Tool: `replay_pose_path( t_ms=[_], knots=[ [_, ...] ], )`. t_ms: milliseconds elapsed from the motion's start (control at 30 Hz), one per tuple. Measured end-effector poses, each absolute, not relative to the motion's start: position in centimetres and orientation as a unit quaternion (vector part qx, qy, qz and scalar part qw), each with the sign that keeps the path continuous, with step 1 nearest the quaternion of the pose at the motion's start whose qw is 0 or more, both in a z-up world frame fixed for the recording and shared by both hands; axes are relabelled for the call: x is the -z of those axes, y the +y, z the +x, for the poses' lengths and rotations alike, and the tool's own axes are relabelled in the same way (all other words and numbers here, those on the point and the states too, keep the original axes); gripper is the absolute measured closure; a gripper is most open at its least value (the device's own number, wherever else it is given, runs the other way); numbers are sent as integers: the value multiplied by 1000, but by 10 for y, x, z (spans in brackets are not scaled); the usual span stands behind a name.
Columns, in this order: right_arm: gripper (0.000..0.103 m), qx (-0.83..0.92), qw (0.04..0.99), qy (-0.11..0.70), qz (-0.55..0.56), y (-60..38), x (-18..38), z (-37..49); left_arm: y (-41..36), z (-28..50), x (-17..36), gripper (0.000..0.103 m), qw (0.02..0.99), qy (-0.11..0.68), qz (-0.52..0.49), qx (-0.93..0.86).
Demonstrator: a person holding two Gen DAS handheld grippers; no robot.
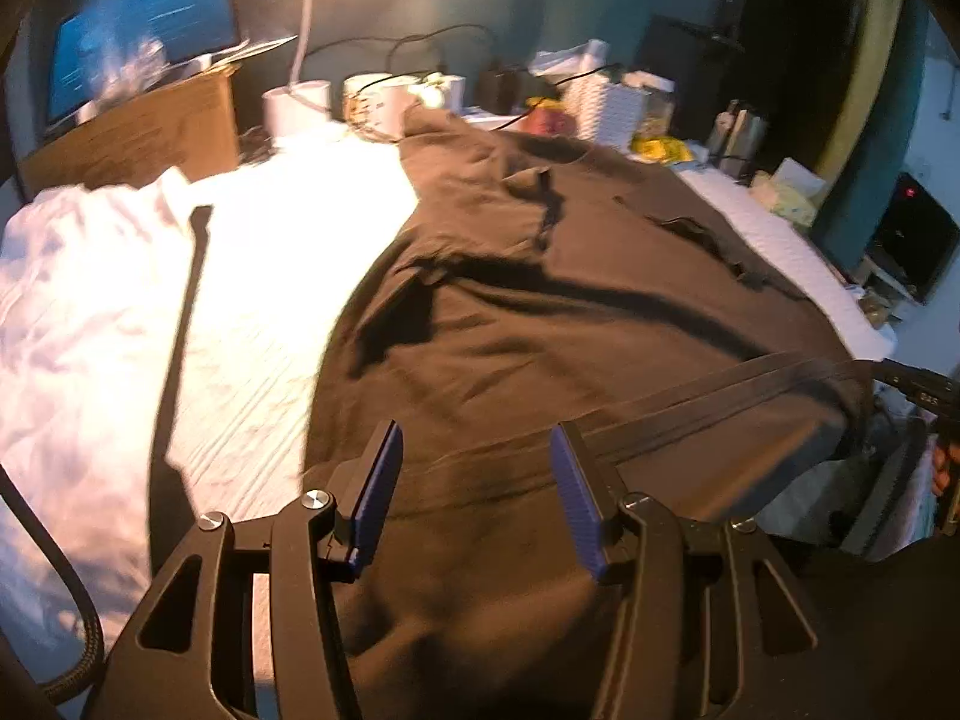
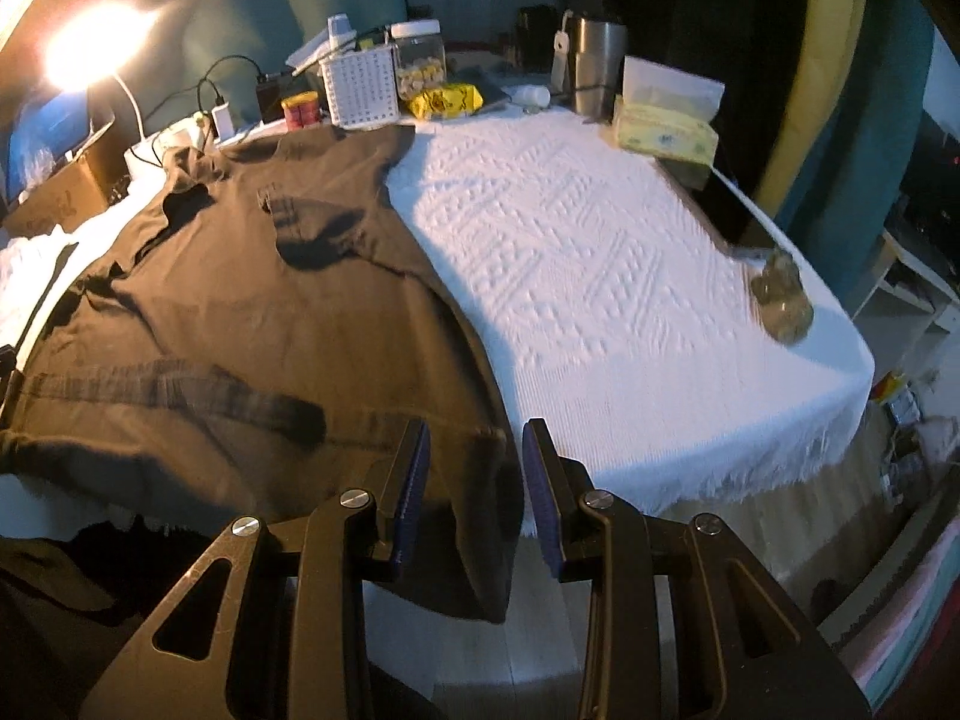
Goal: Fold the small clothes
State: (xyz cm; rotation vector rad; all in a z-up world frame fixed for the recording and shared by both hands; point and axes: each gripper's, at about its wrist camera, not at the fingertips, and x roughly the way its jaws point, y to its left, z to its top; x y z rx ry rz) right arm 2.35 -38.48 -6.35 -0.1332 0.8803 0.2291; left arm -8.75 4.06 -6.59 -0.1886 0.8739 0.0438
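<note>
Dark brown cotton t-shirt (image 2: pixel 252 312) lies spread flat on the white textured table (image 2: pixel 600 276), hem draped over the near edge. Left gripper (image 1: pixel 477 450) and right gripper (image 2: pixel 474 456) both hover half-open, holding nothing. Looks like pre-fold; next they'd need to pinch the hem corners.

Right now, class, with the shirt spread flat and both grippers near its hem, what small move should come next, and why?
Probably lower both grippers onto the hem and close. The brown shirt lies flat on the white cloth; the left gripper and right gripper are open above its near edge, the right at the corner, holding nothing.
</note>
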Motion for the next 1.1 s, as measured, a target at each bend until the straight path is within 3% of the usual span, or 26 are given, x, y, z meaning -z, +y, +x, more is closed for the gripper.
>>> replay_pose_path(
  t_ms=[633, 667, 700, 733, 800, 833, 867, 900, 1100],
  knots=[
    [69, -118, 893, 431, -52, -374, 89, 27, 66, -116, 82, 52, 897, 427, -94, -65],
    [70, -118, 894, 428, -58, -372, 90, 27, 62, -113, 85, 52, 896, 432, -83, -60],
    [79, -117, 895, 427, -63, -370, 90, 27, 60, -111, 88, 53, 895, 436, -80, -54],
    [88, -116, 895, 425, -69, -369, 90, 27, 58, -110, 91, 62, 894, 439, -78, -47],
    [92, -115, 895, 423, -77, -365, 90, 27, 55, -107, 96, 81, 891, 446, -71, -43],
    [94, -116, 896, 422, -80, -365, 90, 27, 54, -107, 96, 84, 892, 445, -63, -48],
    [95, -116, 896, 421, -85, -363, 90, 27, 54, -107, 95, 95, 894, 442, -57, -49],
    [95, -115, 896, 419, -90, -362, 89, 27, 55, -107, 94, 100, 895, 441, -57, -50],
    [96, -109, 907, 395, -93, -362, 70, 25, 58, -110, 72, 101, 908, 412, -54, -56]
  ],
)
